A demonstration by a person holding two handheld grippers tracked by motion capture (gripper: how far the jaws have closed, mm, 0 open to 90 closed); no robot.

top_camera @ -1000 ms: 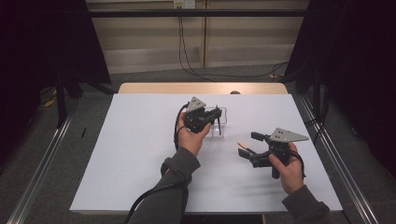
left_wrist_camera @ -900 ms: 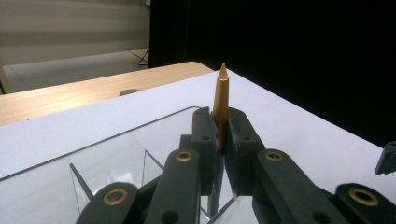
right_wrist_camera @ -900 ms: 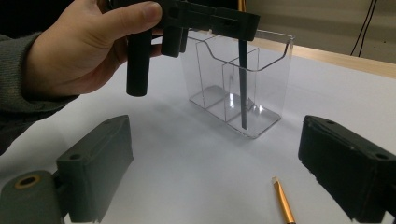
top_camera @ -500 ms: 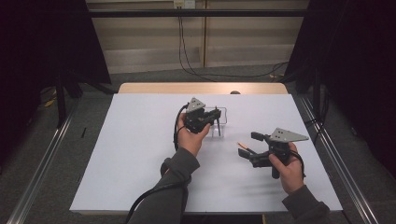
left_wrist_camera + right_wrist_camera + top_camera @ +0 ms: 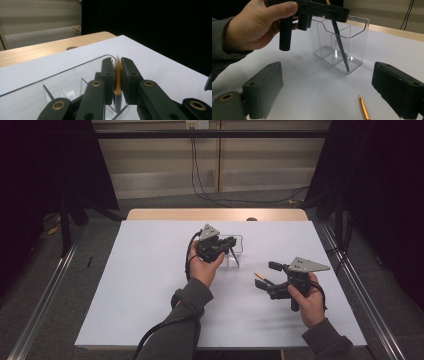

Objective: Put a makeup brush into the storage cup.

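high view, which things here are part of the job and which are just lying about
In the job:
- left gripper, shut on a brush
- clear holder, the brush's tip down in one compartment
- second brush lying on the table, between the open jaws of the right gripper

Lying about:
- cables on the floor beyond the table

The bench [image 5: 150, 285] is covered in plain white, with a pale wood strip along its 12 o'clock edge. The organiser [image 5: 342, 40] is clear, colourless plastic. The pencil [image 5: 340, 47] standing in it has a dark grey shaft and an orange-gold end; the loose pencil [image 5: 364, 108] is orange. Both grippers are matt black with brass-coloured rivets, and the sleeves are grey.
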